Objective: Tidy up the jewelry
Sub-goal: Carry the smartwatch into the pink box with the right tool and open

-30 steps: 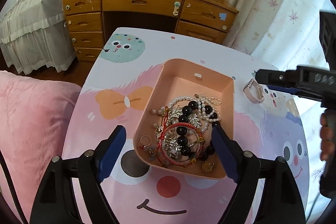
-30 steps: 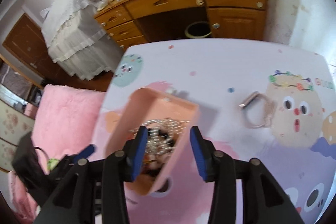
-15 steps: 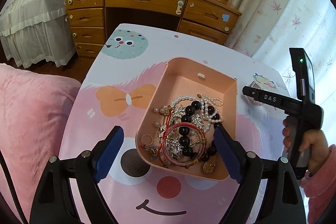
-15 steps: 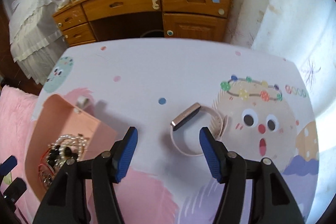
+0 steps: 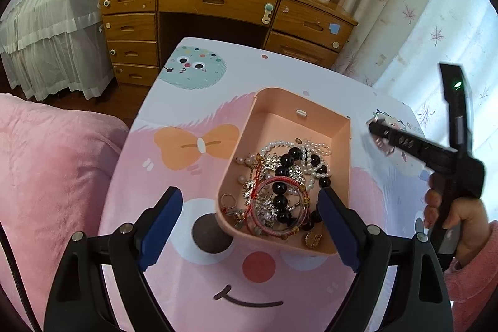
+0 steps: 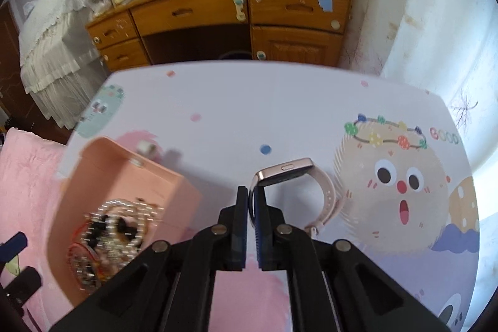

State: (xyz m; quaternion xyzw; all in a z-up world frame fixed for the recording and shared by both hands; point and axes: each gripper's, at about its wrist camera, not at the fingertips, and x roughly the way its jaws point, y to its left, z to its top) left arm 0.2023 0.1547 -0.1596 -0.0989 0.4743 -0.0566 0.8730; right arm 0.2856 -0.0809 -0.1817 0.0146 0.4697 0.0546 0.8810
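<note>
A pink tray (image 5: 299, 105) on the cartoon-printed table holds a heap of jewelry (image 5: 280, 185): pearl strands, black beads, a red bangle, rings. My left gripper (image 5: 249, 223) stands open around the tray's near end, its pads off the walls. To the tray's right lies a pink-strapped watch (image 6: 286, 171) with a rose-gold case. My right gripper (image 6: 252, 198) is shut on the strap just beside the case. In the left wrist view the right gripper (image 5: 378, 131) reaches down to the watch, held by a hand in a pink sleeve.
A wooden desk (image 5: 218, 2) with drawers and clutter stands beyond the table's far edge. A pink blanket (image 5: 53, 176) lies left of the table, with curtains (image 5: 435, 36) to the right. The tray (image 6: 102, 164) sits left of the watch.
My right gripper swung from above the tray over to the watch, dropped and shut on its strap. The left gripper has stayed open at the tray.
</note>
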